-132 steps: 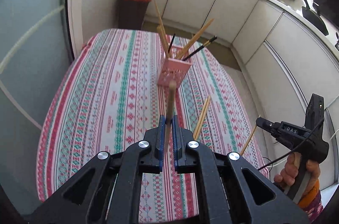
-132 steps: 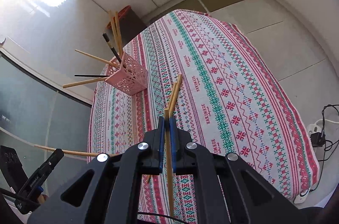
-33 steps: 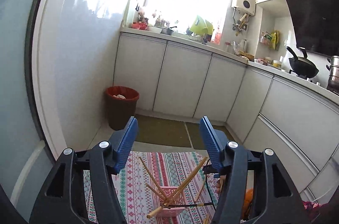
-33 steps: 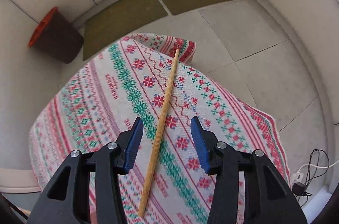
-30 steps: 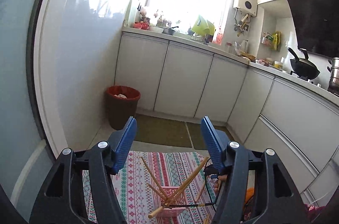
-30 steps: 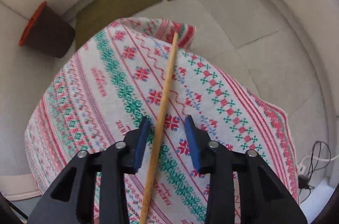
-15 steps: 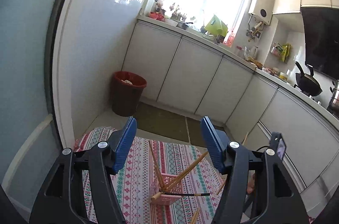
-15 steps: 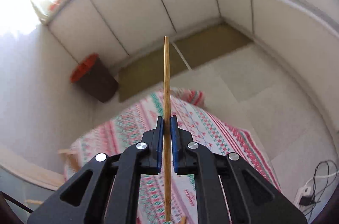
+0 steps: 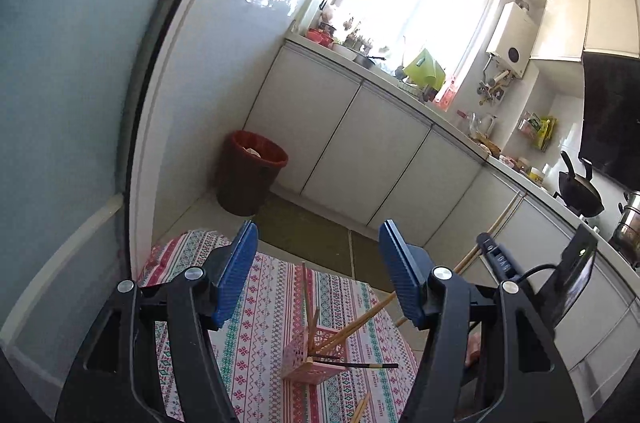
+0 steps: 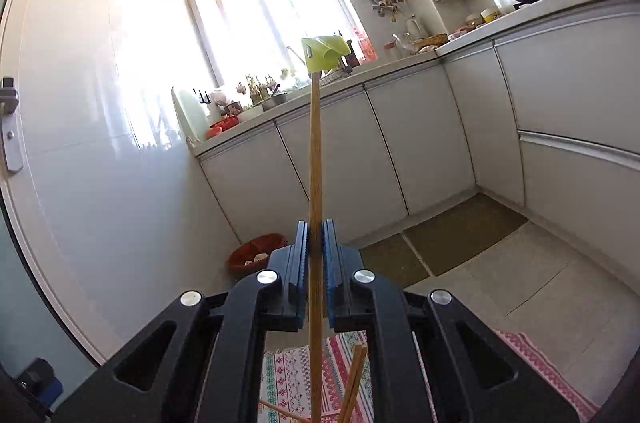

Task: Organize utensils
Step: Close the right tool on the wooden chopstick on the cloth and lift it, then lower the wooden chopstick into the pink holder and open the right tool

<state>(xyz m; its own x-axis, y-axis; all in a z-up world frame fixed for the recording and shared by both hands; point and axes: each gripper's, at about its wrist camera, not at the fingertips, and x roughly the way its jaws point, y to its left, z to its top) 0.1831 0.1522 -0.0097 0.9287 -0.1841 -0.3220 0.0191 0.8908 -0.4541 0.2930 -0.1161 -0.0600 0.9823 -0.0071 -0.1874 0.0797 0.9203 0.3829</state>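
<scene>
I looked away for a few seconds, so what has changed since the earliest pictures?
The left claw let go of its chopstick and now hangs open above the pink holder. The right claw set down its first stick, closed on another chopstick from the tablecloth and lifted it upright. The holder still stands on the cloth, with a chopstick still lying near it.

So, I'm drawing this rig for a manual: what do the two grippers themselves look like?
Both match. The left gripper and right gripper have glossy black plastic linkage arms with triangular cut-outs, silver round pivot screws and blue ribbed finger pads. Seen from the left wrist camera, the right unit carries a black housing with a thin black cable.
</scene>
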